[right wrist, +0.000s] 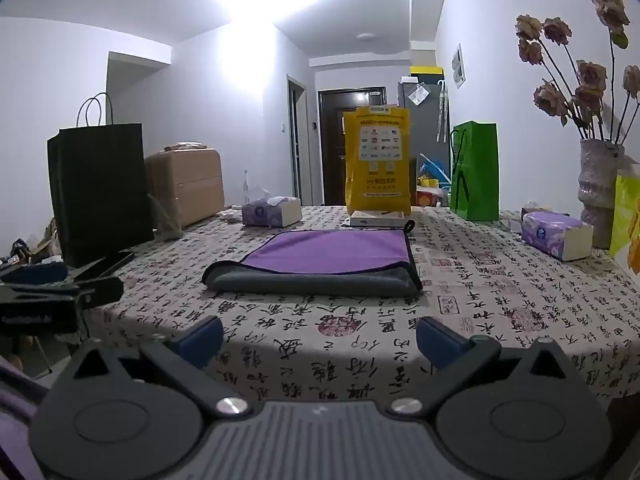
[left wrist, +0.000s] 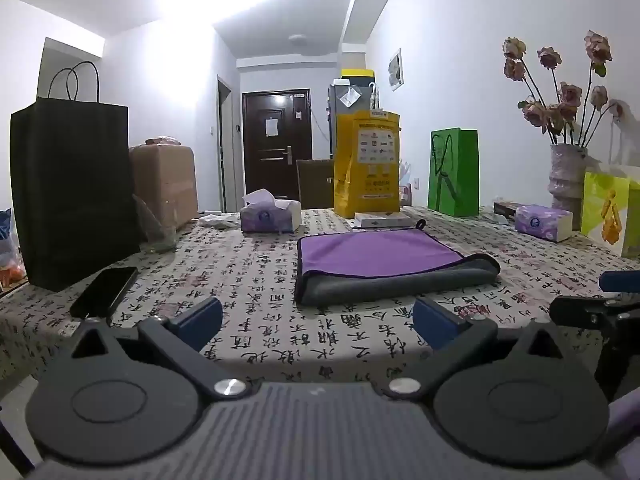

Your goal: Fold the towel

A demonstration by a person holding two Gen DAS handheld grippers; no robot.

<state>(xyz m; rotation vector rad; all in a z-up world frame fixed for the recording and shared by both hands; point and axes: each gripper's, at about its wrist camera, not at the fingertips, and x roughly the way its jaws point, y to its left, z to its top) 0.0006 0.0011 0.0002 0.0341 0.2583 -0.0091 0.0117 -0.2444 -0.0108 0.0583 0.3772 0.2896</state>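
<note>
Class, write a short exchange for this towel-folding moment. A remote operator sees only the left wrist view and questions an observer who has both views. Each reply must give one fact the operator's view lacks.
Operator: My view catches only a sliver of the right gripper at its edge. Is it open?
Observer: Yes, it is open, with nothing between its blue fingers.
Operator: Is it over the folded purple-and-grey towel yet?
Observer: No. The towel lies flat ahead of it, with a band of bare printed tablecloth between the fingertips and the towel's grey near edge.
</note>
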